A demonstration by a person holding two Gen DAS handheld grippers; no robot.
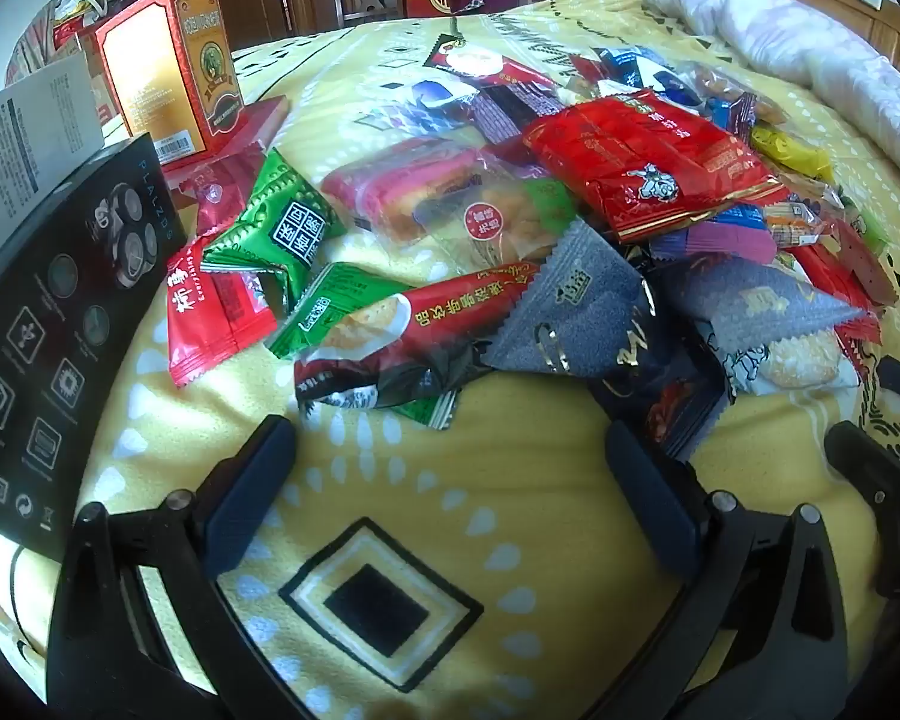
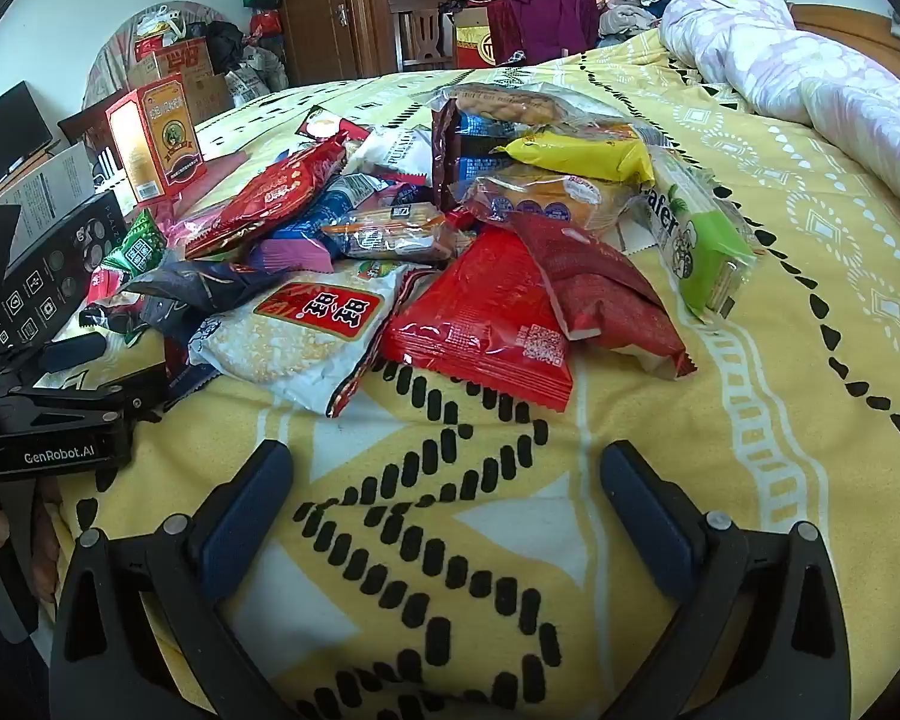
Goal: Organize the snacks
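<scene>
Starting well means sending the spread, empty right gripper (image 2: 444, 480) to the red packet (image 2: 486, 324) at centre frame, while the left gripper (image 1: 450, 462), equally spread, takes the green packet (image 1: 282, 228) at left of the snack pile (image 1: 570, 210).

Yellow patterned bedspread (image 2: 750, 360) underneath. Rolled lavender floral quilt (image 2: 810, 78) along the far right edge. At the left, 1 black box with white icons (image 1: 48, 360), beside it 1 upright red-and-orange carton (image 1: 168, 66). Beyond the bed, wooden chair (image 2: 420, 30), brown wardrobe doors (image 2: 318, 6), heaped clothes (image 2: 546, 0).
</scene>
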